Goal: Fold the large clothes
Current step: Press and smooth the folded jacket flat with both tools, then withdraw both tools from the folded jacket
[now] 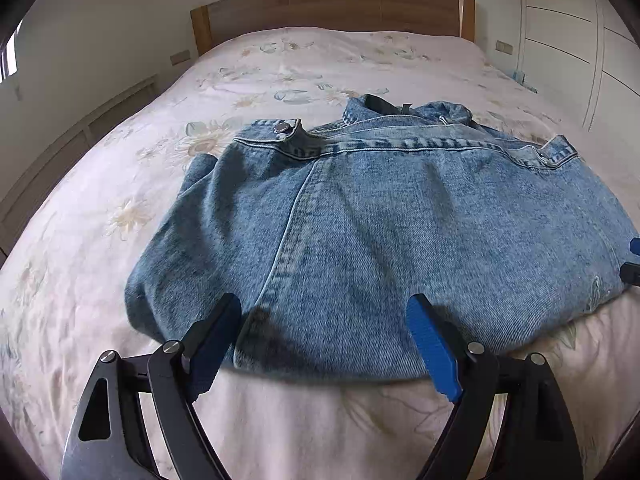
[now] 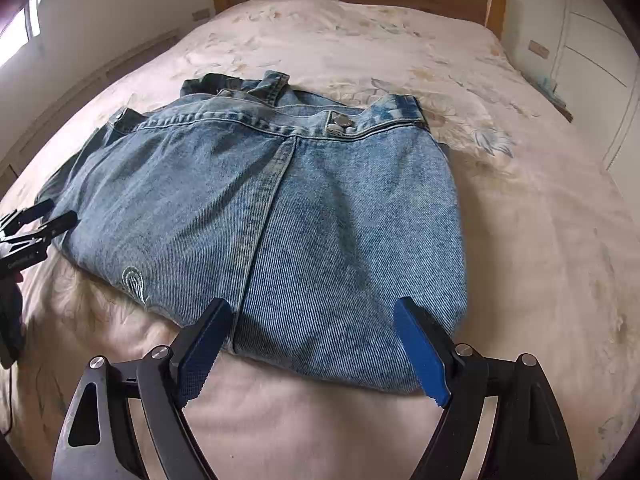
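Note:
A blue denim jacket (image 1: 384, 232) lies folded into a broad rectangle on the bed, its hem band and metal snap (image 1: 283, 128) toward the headboard. My left gripper (image 1: 322, 308) hovers open over the jacket's near left edge, nothing between its blue pads. In the right wrist view the same jacket (image 2: 280, 216) fills the middle, with a small embroidered patch (image 2: 134, 280) near its front left corner. My right gripper (image 2: 310, 308) stands open above the near right edge, holding nothing. The left gripper (image 2: 36, 220) shows at the far left, beside the jacket's left edge.
The bed (image 1: 100, 240) carries a pale pink floral cover. A wooden headboard (image 1: 332, 4) stands at the far end. White wardrobe doors (image 1: 568, 40) line the right wall, and a low ledge (image 1: 80, 132) runs along the left wall.

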